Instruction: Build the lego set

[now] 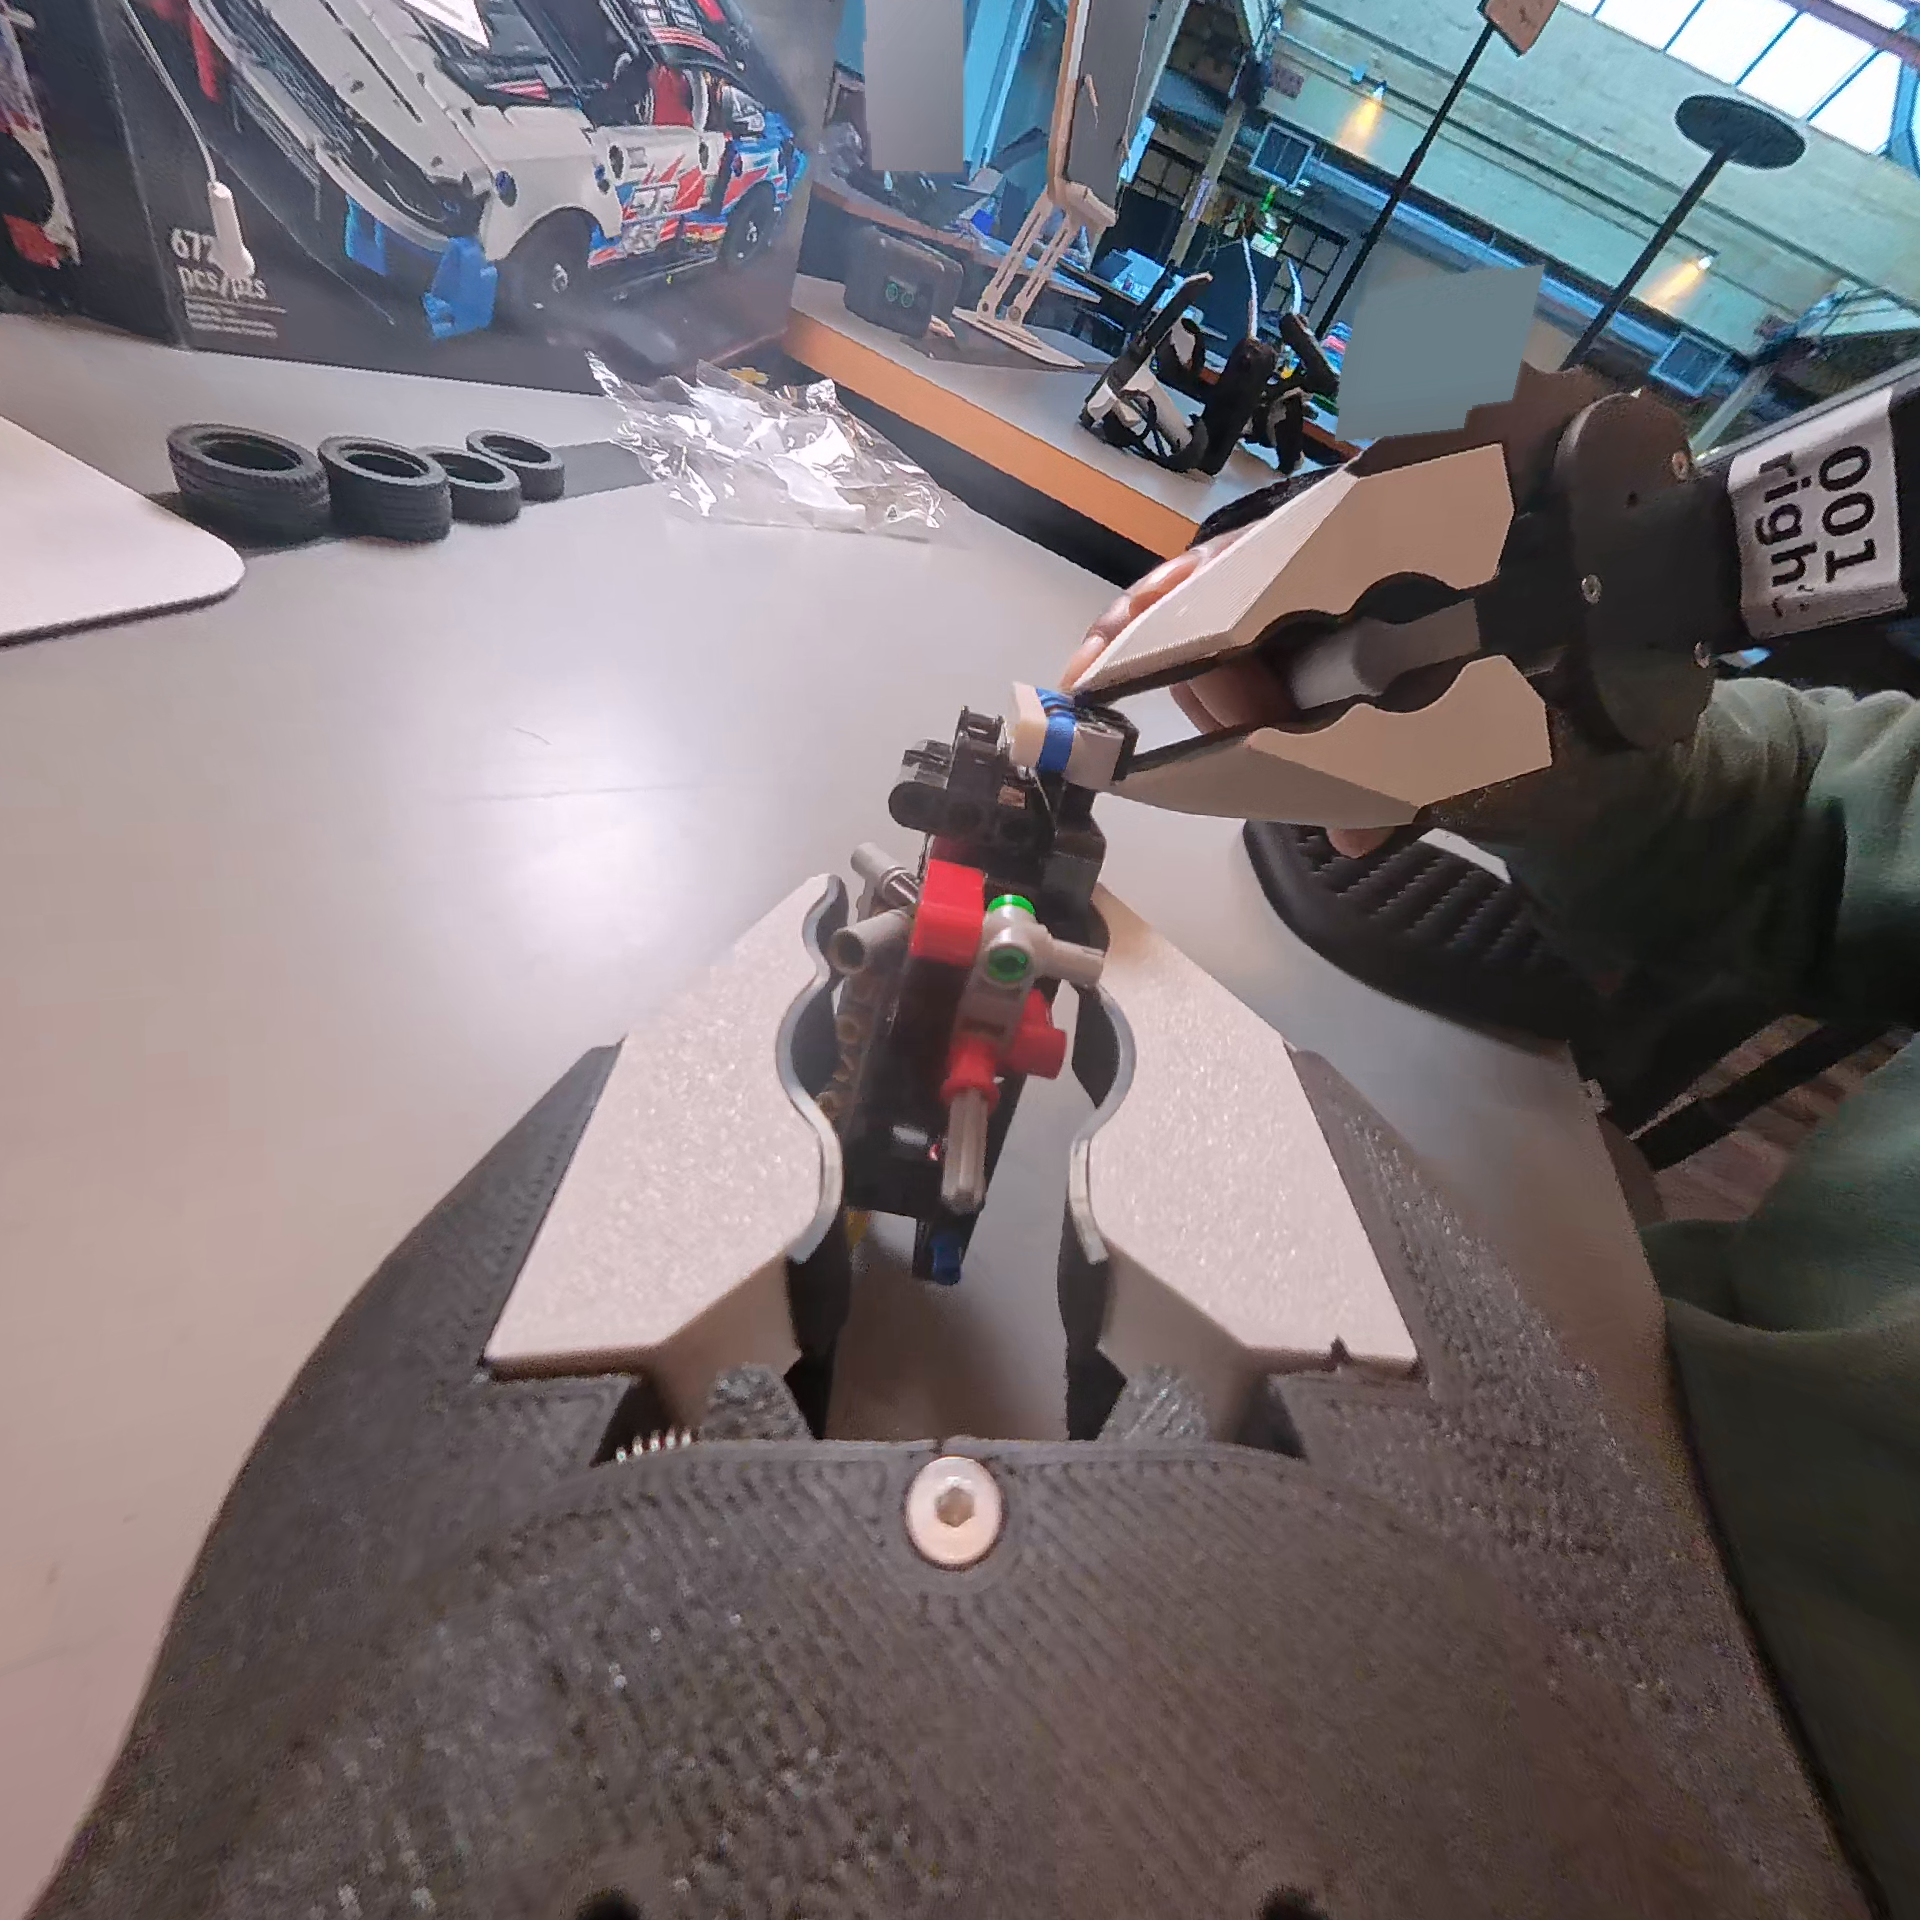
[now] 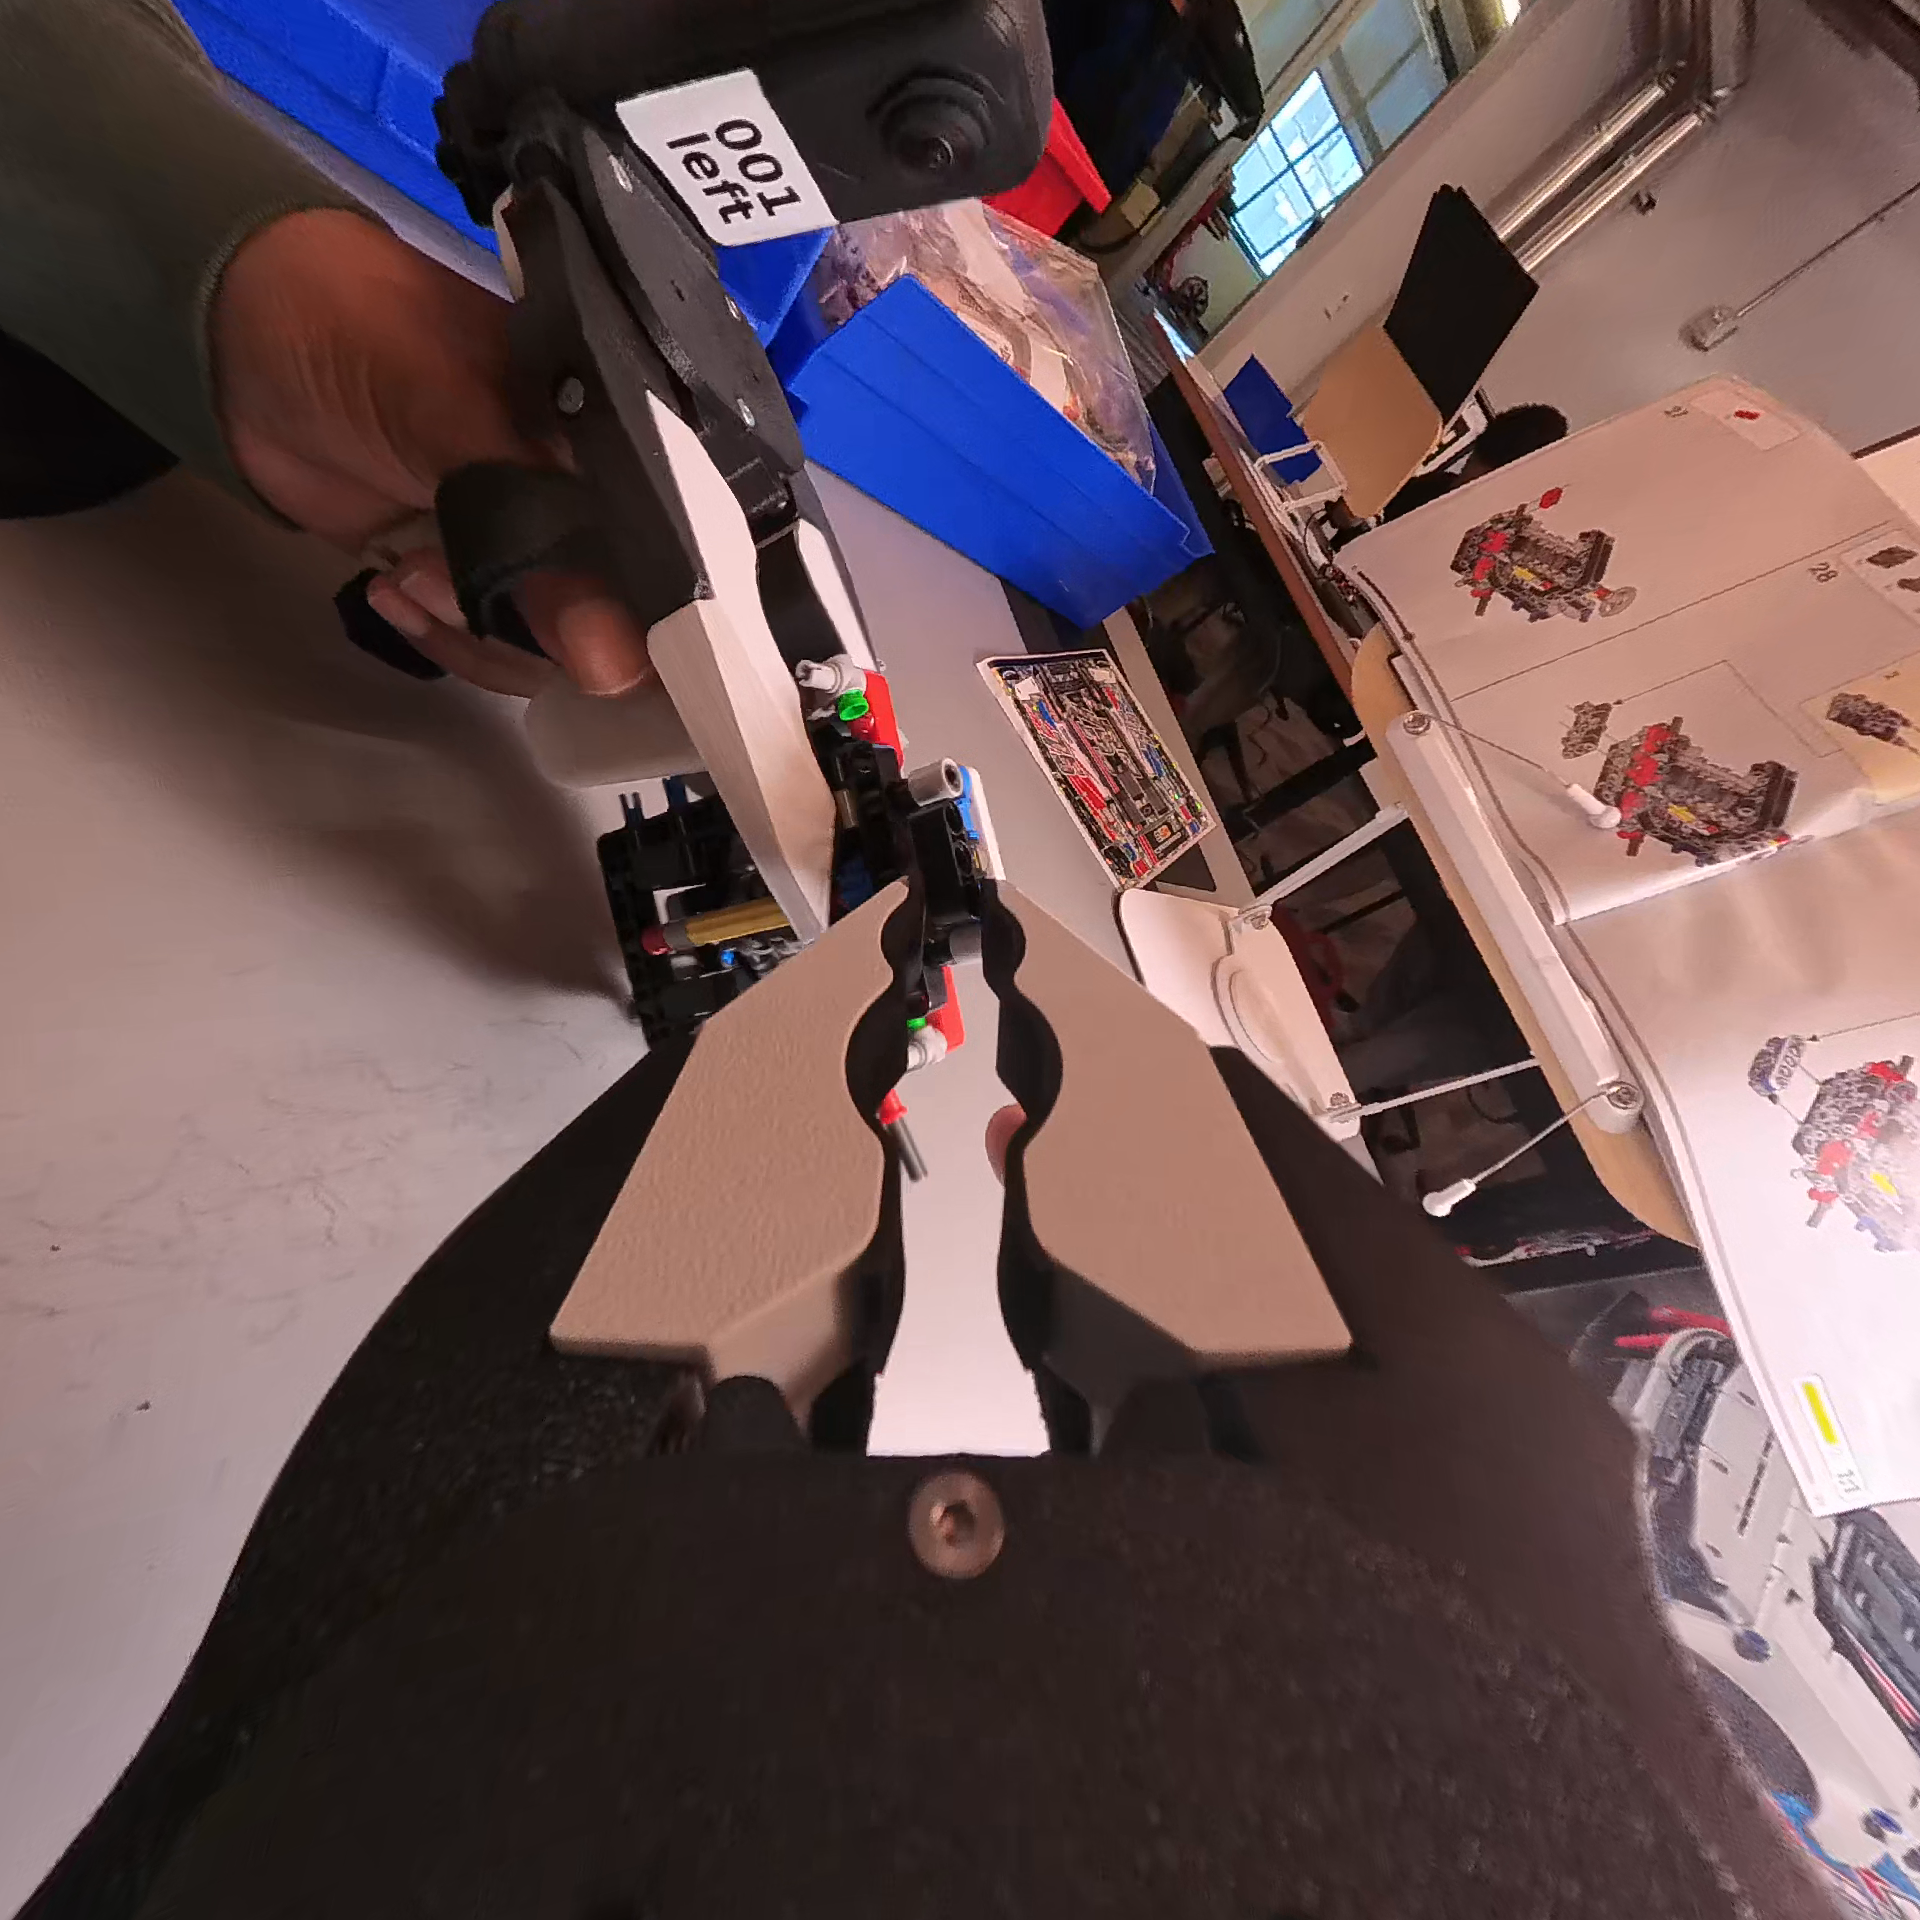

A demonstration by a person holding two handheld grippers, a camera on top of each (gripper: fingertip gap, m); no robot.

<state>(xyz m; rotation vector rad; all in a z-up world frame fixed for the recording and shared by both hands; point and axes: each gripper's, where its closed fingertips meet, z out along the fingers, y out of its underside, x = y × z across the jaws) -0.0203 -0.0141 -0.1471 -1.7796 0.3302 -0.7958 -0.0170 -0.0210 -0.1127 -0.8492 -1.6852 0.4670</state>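
The left gripper (image 1: 961, 925) points forward over the grey table (image 1: 416, 831), its jaws clamped on the black, red and grey lego assembly (image 1: 966, 997) held above the table. From the right, the right gripper (image 1: 1101, 727) reaches in level, jaws pinched narrow on a small white and blue piece (image 1: 1060, 727) at the assembly's top end. A blue bin (image 2: 987, 447) holds clear bags at one table edge. Four black tyres (image 1: 364, 483) sit near the far edge, just before the set's box (image 1: 436, 156). An open instruction booklet (image 2: 1662, 675) rests on a stand.

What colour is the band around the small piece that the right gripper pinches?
Blue, on a white piece; the left wrist view shows it best.
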